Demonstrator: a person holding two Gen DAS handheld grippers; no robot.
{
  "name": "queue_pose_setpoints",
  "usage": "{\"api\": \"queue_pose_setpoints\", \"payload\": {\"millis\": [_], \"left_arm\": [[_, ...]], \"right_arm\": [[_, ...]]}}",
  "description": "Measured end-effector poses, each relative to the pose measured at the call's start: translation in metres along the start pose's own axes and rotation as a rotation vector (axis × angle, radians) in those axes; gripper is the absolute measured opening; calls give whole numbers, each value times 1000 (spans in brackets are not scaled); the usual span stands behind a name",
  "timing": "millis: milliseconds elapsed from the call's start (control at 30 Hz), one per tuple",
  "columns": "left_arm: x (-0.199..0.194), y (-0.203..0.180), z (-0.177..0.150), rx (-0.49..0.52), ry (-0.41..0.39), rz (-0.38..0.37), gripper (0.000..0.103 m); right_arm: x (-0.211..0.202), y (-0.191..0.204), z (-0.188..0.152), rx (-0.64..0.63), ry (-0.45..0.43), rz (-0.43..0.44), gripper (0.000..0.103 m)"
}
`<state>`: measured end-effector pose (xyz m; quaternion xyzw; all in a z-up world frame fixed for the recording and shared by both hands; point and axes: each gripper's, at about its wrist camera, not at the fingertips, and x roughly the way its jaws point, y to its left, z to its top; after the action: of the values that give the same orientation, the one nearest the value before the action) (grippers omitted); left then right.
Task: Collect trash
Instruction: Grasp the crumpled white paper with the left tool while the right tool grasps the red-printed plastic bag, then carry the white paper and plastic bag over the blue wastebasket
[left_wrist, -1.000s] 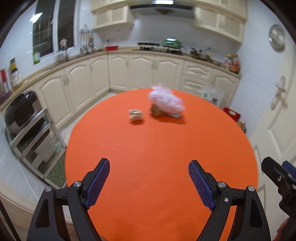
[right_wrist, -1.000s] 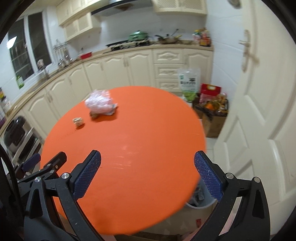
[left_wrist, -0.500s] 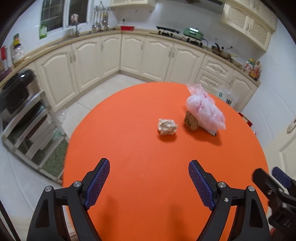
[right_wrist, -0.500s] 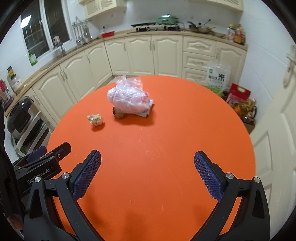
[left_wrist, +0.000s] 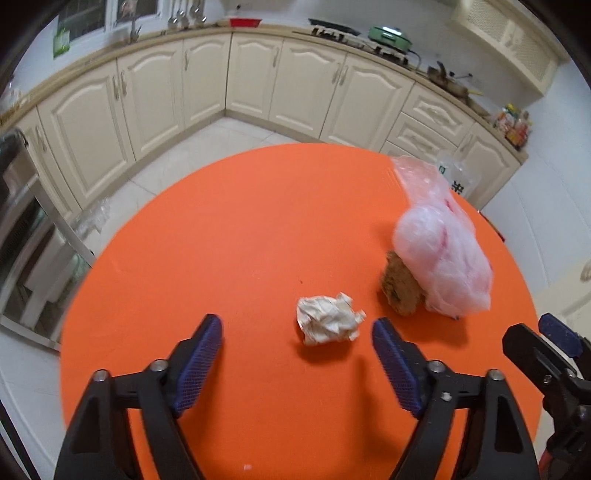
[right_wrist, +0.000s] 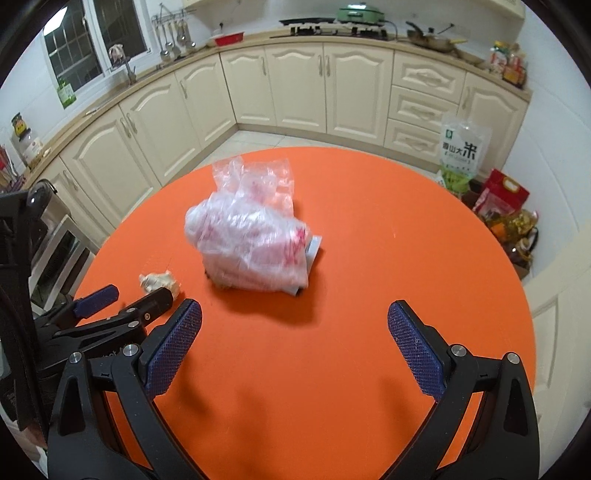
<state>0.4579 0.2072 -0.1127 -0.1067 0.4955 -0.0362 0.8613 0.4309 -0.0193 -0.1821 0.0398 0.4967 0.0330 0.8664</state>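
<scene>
A: How far is the trash collection, in your opinion?

B: I judge it is only at the beginning. The crumpled paper, the brown lump and the pink plastic bag all lie on the orange table. Nothing is picked up yet.

A: Where are the grippers?

B: The left gripper hovers low over the table, its jaws spread wide, and the paper lies just ahead, between the fingertips but nearer to the right one. The right gripper is also spread wide and holds nothing; it points toward the bag, which is a little further away.

A: And the lump?

B: It touches the bag, partly under it.
</scene>
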Motion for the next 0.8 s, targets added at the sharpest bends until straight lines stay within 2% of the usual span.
{"api": "queue_pose_setpoints", "payload": {"millis": [67, 100, 200, 267, 400, 433, 500, 567, 667, 700, 800], "left_arm": [[0, 8, 8, -10, 1, -25, 66], [-2, 10, 11, -7, -10, -37, 58], [3, 17, 16, 5, 10, -93, 47], [5, 20, 19, 18, 13, -93, 31], [5, 30, 24, 30, 4, -92, 31], [5, 34, 26, 32, 3, -96, 31], [4, 36, 24, 32, 2, -103, 30], [4, 38, 22, 33, 1, -111, 30], [1, 40, 16, 31, 3, -116, 30], [-1, 41, 13, 30, 2, -116, 30], [-4, 41, 9, 26, 0, -110, 30]], "right_arm": [[5, 1, 7, -14, 9, 13, 101], [9, 2, 10, -19, 15, 15, 101], [17, 8, 20, -43, 21, 21, 101], [24, 15, 26, -73, 32, 23, 101], [46, 24, 35, -92, 82, 45, 99], [50, 25, 35, -88, 89, 42, 96], [55, 25, 36, -71, 100, 65, 78], [54, 23, 36, -52, 96, 95, 73], [47, 21, 35, -51, 90, 108, 58], [44, 20, 34, -45, 91, 112, 50], [35, 16, 33, -35, 86, 105, 43]]}}
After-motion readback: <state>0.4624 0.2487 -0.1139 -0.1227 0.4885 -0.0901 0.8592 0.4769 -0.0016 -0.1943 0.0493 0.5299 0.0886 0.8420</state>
